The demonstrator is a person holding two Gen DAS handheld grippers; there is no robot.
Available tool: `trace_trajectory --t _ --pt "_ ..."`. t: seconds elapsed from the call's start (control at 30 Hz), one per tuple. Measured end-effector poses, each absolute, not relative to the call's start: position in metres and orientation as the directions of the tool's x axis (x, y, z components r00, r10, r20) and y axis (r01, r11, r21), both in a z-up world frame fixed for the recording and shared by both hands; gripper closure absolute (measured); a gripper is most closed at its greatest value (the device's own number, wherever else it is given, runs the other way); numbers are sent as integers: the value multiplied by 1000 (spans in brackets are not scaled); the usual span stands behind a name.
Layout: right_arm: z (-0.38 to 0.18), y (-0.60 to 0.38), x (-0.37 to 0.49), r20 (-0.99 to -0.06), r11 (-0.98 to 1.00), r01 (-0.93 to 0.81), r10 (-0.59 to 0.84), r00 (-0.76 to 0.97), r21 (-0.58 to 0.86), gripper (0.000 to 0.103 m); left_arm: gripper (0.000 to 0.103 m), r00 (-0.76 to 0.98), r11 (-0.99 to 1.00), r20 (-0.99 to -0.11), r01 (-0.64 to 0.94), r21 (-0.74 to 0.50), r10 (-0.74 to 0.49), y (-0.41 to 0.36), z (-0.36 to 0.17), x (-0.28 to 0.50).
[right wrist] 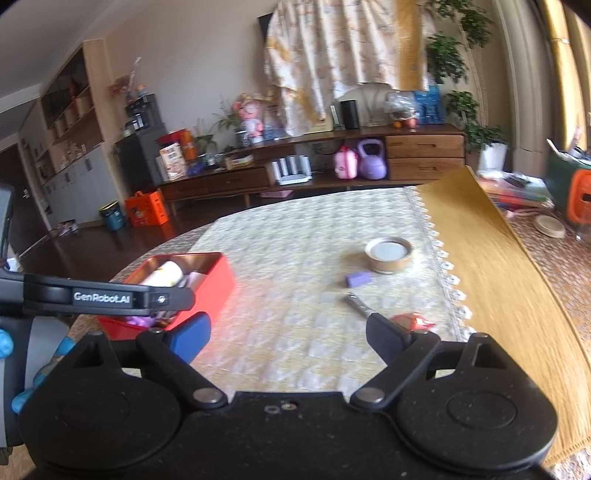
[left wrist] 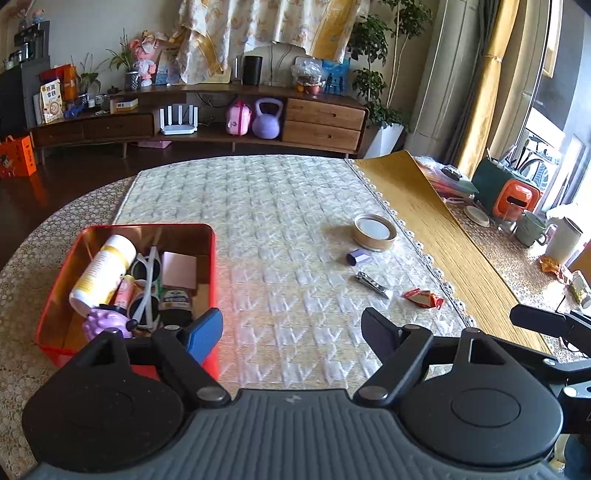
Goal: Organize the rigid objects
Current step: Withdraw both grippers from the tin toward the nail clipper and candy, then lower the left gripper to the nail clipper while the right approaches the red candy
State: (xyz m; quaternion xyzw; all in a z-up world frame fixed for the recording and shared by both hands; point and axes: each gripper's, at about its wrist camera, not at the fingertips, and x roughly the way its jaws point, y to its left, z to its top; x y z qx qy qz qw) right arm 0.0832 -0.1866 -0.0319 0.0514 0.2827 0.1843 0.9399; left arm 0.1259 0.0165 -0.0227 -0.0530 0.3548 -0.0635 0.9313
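Right of the red tin (left wrist: 207,236), a round lid (left wrist: 373,232), purple block (left wrist: 359,256), nail clipper (left wrist: 372,285) and red wrapper (left wrist: 423,298) lie loose on the quilted mat (left wrist: 280,206); the left gripper (left wrist: 291,332) and right gripper (right wrist: 288,341) both stand apart, holding nothing.

A round table (left wrist: 22,266) carries a quilted mat (left wrist: 280,229); red tin (left wrist: 212,258) at nine o'clock, tape roll (left wrist: 373,232), nail clipper (left wrist: 371,285) at three.

We see a long wooden sideboard (left wrist: 207,122) against a pale wall (left wrist: 92,26), with 2 drawers (left wrist: 325,123) at its right end. The floor (left wrist: 22,192) is dark wood. Daylight enters a window (left wrist: 546,122) past yellow curtains (left wrist: 491,81).
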Motion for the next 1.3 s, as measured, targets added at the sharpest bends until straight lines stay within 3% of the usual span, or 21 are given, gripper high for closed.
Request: trace_trajectory --t 0.33,0.77,1.3 --pt "-46 -208 89 -527 933 -327 356 772 152 0 19 711 985 -683 93 -146 -168 -16 -37 144" --pt "-71 -234 128 -567 936 -341 328 755 86 0 18 698 994 -708 81 -75 -111 -69 -55 189" --pt "-99 -246 169 -601 914 -405 340 724 29 2 18 621 997 -780 15 -81 -73 -117 -95 260"
